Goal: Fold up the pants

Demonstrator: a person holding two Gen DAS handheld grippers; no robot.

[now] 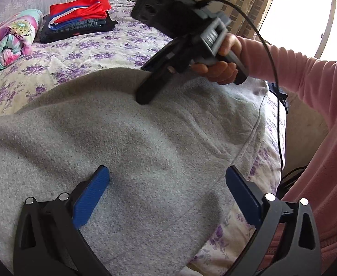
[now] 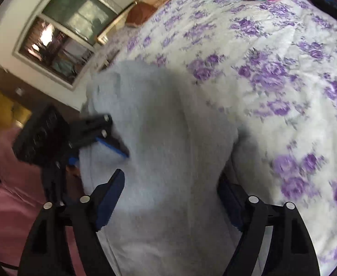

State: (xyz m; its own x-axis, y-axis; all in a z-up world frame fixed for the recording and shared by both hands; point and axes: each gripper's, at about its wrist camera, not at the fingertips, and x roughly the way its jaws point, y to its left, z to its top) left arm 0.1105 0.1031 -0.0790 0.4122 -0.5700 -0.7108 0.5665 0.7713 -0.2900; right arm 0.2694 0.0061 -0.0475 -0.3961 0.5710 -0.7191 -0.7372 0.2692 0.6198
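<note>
Grey sweatpants (image 1: 134,142) lie spread over the near part of the bed, reaching its right edge. My left gripper (image 1: 167,169) stands open low over them; its left blue pad (image 1: 91,200) is on the cloth and its right pad is at the pants' hem. A hand in a pink sleeve (image 1: 295,76) holds my right gripper (image 1: 145,96), whose dark fingers point down onto the far part of the pants. In the right wrist view, my right gripper (image 2: 170,174) is open, its pads wide apart over the grey pants (image 2: 164,126), and my left gripper (image 2: 99,154) shows at the left edge of the cloth.
The bed has a sheet with purple flowers (image 1: 76,53). A stack of folded clothes (image 1: 76,18), red on top, sits at the far side beside a rolled floral quilt (image 1: 9,41). A black cable (image 1: 276,92) hangs from the right gripper past the bed's edge.
</note>
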